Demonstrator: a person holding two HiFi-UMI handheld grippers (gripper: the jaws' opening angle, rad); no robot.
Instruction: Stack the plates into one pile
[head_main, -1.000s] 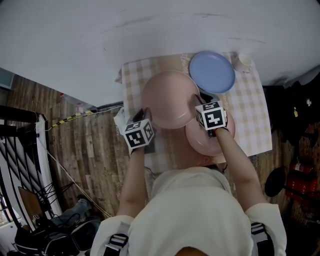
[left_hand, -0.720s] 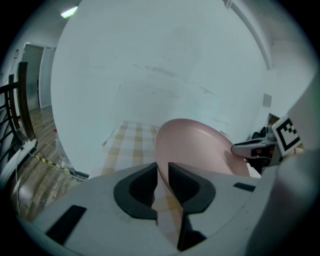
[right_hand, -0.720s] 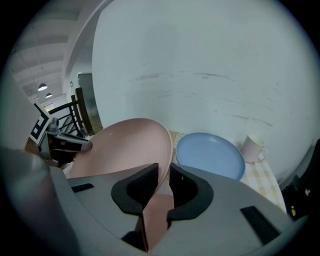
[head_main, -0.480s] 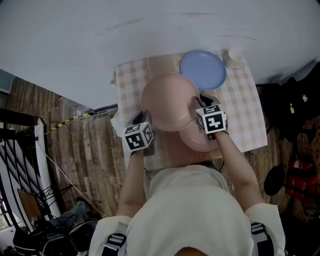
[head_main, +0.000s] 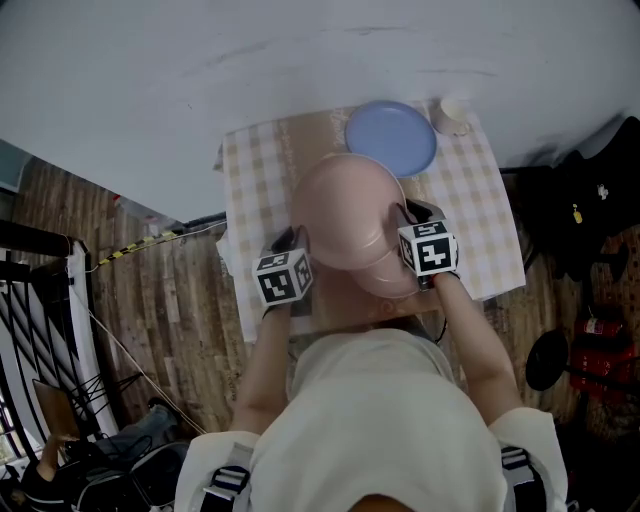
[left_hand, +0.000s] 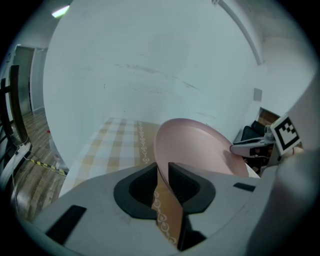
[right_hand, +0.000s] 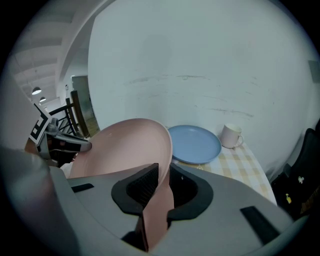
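Pinching the pink plate (head_main: 345, 205) by its rim: at 8 o'clock between the closed jaws of the left gripper (left_hand: 161, 172), at 3 o'clock between those of the right gripper (right_hand: 162, 182). Held over a second pink plate (head_main: 400, 283), with the blue plate (head_main: 391, 138) at 1 o'clock on the table (head_main: 480, 220).

mug (head_main: 455, 113): upright, at tablecloth's far corner | tablecloth (head_main: 250, 170): beige-white check | floor (head_main: 150, 300): wood planks

Head view looks steeply down; gripper views closely share pink plate (head_main: 340, 205).
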